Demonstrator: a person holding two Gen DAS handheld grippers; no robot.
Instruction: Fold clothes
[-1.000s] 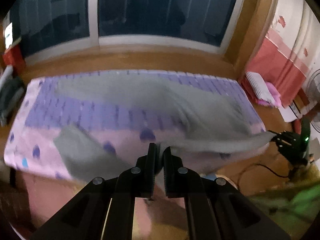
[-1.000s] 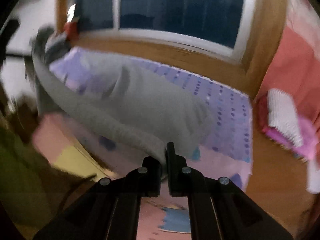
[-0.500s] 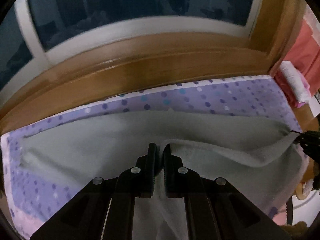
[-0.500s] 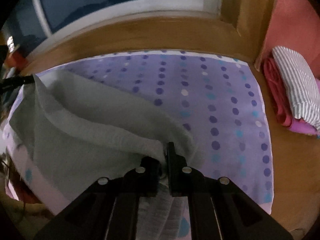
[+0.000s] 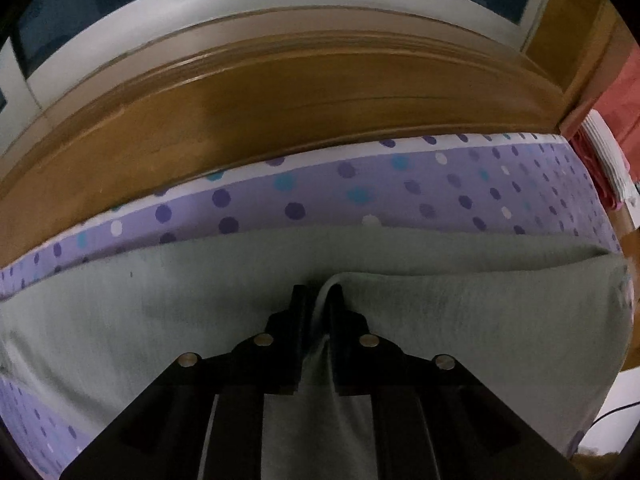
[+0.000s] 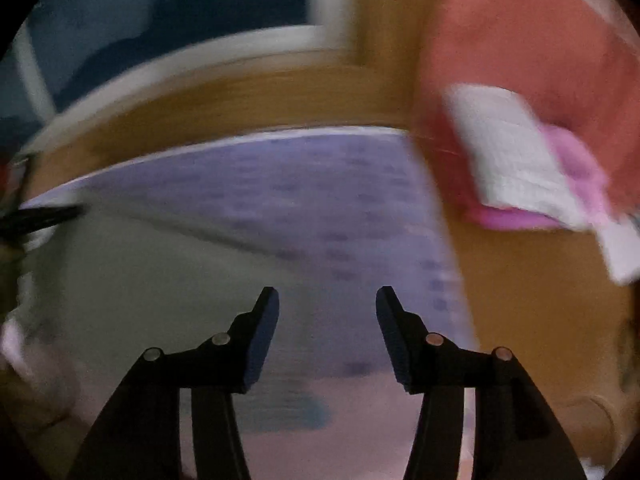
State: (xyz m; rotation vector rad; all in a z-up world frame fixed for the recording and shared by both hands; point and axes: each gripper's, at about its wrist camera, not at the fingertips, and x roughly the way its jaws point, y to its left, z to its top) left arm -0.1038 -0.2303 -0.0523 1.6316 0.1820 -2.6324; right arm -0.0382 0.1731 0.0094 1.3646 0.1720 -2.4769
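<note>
- The grey garment lies spread flat across the purple dotted mat; its cloth looks soft and matte, finely knit, with a folded-over layer whose rounded edge runs across the middle of the left wrist view.
- The left gripper has its two black fingers drawn nearly together, pinching a raised ridge of the grey garment between them; the cloth puckers upward at the tips.
- The right gripper stands with its fingers wide apart and nothing between them, hovering over the mat's right part, beside the garment's edge.
- The mat is smooth, lilac with dark violet, teal and white dots and a pale border along its far side.
- Beyond the mat runs a glossy wooden sill, then a white window frame with dark glass.
- Only the right wrist view, heavily blurred, shows the stack of folded laundry on the wooden floor to the right of the mat: white ribbed cloth over pink, against a red fabric backdrop.
- That view also catches a dark tip, probably the left gripper, at its left edge.
</note>
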